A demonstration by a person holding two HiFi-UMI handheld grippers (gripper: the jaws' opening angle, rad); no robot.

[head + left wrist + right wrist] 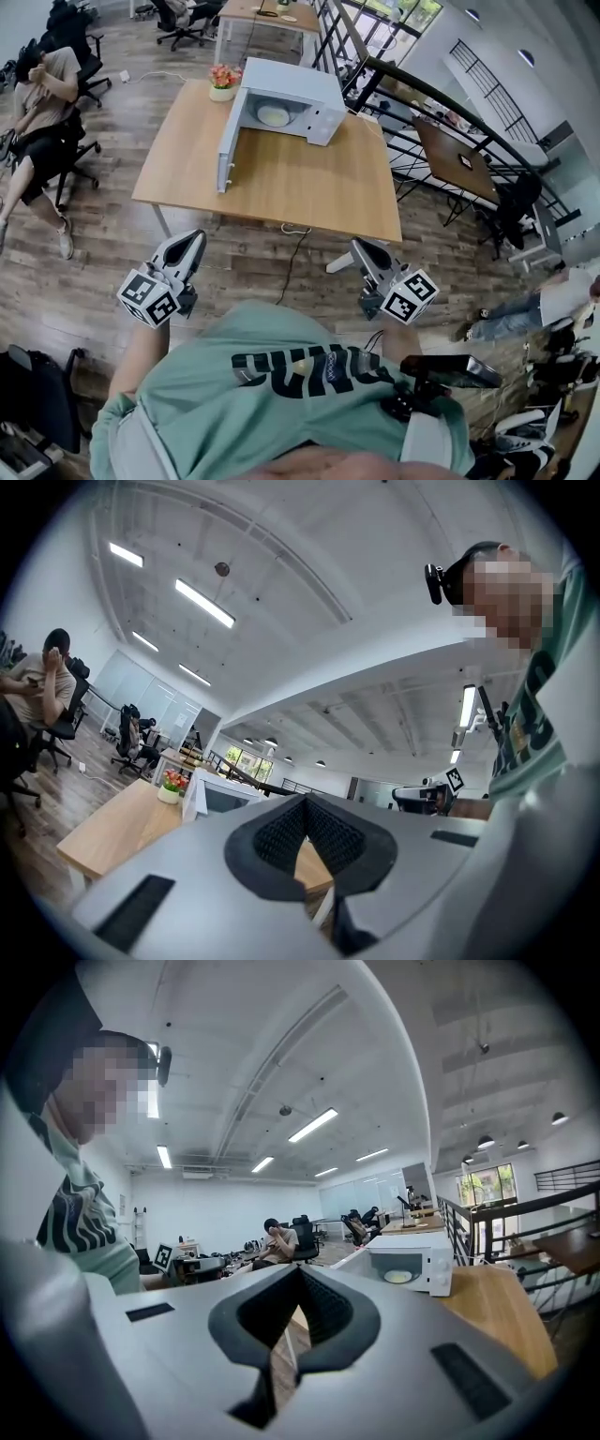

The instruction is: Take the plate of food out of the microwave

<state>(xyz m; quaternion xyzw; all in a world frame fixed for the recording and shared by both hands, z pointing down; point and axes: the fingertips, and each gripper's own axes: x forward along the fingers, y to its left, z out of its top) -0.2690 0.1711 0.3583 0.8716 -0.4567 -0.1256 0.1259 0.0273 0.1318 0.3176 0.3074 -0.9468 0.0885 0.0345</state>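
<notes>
The plate of food (274, 115) sits inside the microwave (292, 80). The microwave's door (228, 141) hangs wide open. The microwave stands on the wooden counter (281, 183), with a little pot of flowers (223, 82) just beside it. Your left gripper (194, 242) and your right gripper (362, 249) are both well away from the microwave. Both have their jaws pressed together, with nothing between them.

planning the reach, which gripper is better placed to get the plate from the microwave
Right, probably: the right gripper has an open line to the plate; the open microwave door juts out on the left gripper's side.
</notes>
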